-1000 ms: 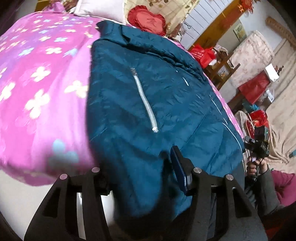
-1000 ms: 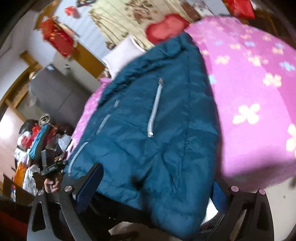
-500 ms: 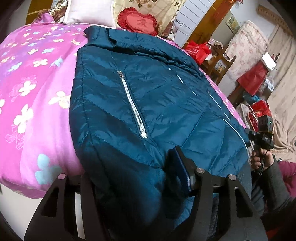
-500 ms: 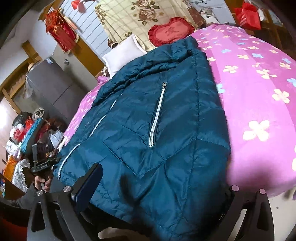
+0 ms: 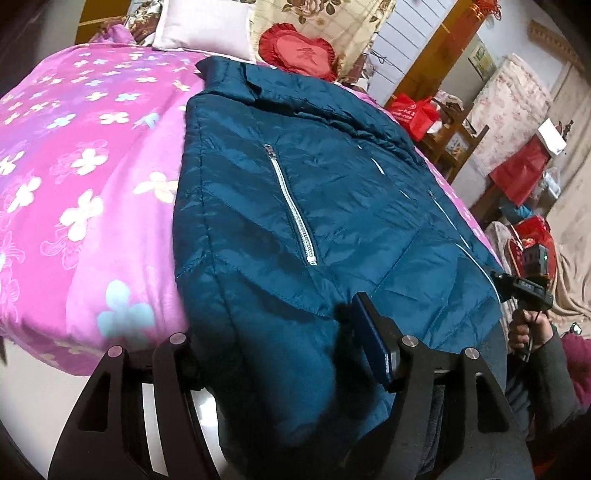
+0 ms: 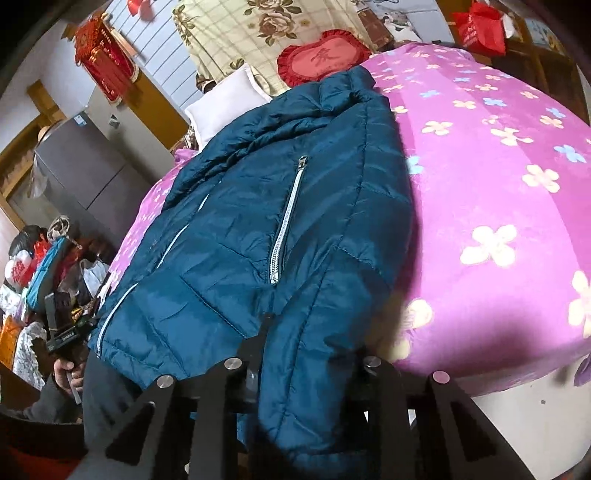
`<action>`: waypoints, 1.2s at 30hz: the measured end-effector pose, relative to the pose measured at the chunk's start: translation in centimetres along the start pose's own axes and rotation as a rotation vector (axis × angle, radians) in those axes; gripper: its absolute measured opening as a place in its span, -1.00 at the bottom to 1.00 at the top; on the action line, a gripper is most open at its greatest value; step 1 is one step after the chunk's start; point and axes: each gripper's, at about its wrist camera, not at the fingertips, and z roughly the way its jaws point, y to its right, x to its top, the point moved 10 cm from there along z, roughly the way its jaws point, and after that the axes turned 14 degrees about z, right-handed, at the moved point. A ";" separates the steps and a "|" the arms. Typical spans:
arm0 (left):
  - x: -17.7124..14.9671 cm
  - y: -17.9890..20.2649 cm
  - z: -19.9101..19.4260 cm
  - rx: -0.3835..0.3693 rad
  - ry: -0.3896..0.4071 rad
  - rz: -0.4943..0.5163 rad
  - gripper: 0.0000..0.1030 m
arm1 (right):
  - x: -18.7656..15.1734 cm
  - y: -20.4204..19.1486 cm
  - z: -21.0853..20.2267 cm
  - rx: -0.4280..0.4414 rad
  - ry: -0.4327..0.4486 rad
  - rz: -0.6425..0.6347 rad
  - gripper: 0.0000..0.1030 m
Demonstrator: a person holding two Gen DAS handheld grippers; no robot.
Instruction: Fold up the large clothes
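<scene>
A dark teal puffer jacket with silver pocket zips lies front up on a pink flowered bedspread, its hem hanging over the near edge of the bed. It also shows in the right wrist view. My left gripper is open, its jaws wide around the hem at one corner; the left pad is hidden behind the fabric. My right gripper is shut on the hem at the other corner, with fabric bunched between its jaws.
A white pillow and a red heart cushion lie at the head of the bed. Red bags and wooden furniture stand beside the bed. A grey fridge and clutter stand on the other side.
My right gripper has closed on the jacket hem; it was wide open half a second ago. My left gripper stays open around the hem. Both views have settled and sharpened.
</scene>
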 end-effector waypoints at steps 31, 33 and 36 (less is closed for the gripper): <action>5.6 -2.2 -9.8 0.068 0.277 -0.143 -0.86 | 0.0 -8.6 -8.9 -0.135 0.364 -0.202 -0.79; 6.1 -2.4 -11.1 0.069 0.308 -0.149 -0.85 | -0.5 -9.8 -10.3 -0.134 0.393 -0.215 -0.79; 6.4 -2.6 -13.6 0.069 0.365 -0.158 -0.85 | -0.8 -11.2 -11.9 -0.120 0.418 -0.227 -0.79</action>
